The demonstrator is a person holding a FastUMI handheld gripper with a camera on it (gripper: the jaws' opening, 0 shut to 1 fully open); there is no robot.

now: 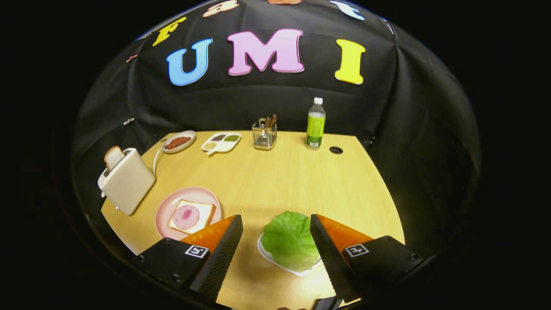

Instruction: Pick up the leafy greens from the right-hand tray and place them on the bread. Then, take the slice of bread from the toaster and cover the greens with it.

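A green lettuce leaf lies on a small white tray on the wooden table, between my two fingers and closer to the right one. My gripper is open and hovers above the leaf without touching it. To the left, just beyond my left finger, a pink plate holds a slice of bread topped with a round slice of ham. Further left stands a cream toaster with a slice of toast sticking up from its slot.
Along the back of the table stand an oval dish of red sauce, a divided white dish of condiments, a clear utensil holder and a green bottle. A round cable hole sits near the bottle.
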